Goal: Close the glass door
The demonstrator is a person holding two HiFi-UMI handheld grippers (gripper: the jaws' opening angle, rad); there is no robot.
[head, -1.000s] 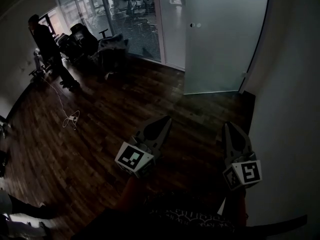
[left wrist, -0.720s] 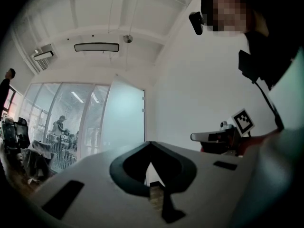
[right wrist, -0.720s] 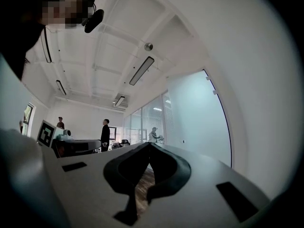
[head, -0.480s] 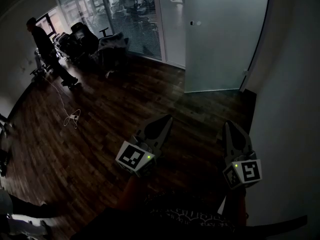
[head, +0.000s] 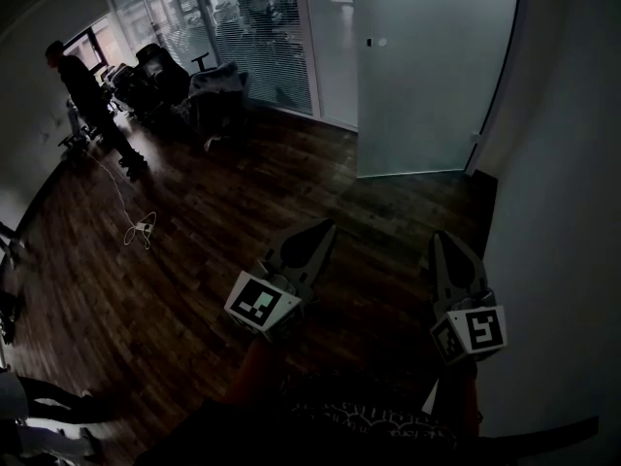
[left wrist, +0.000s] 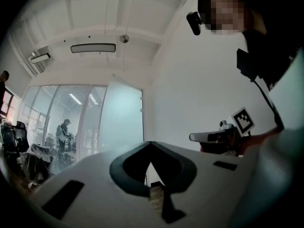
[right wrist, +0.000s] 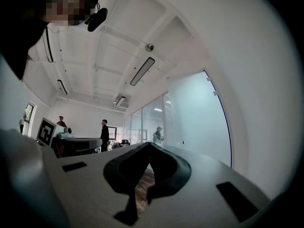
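While the frosted glass door (head: 432, 76) at one o'clock is touched by neither tool, the closing is judged not yet begun; the approach and the push are both left to do. The door is seen as a smooth, flat, milky panel with a small round fitting (head: 376, 42) near its left edge. Dark, glossy wood planking (head: 223, 212) is spread below it. Well apart, at six o'clock, the left gripper (head: 323, 229) and right gripper (head: 441, 241), tapered grey beaks, are held clenched on nothing.

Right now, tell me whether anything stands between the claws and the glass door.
Nothing visible does. Only bare floor lies between the left claw, the right claw and the glass door. The chairs, the person and the cable are all off to the left.
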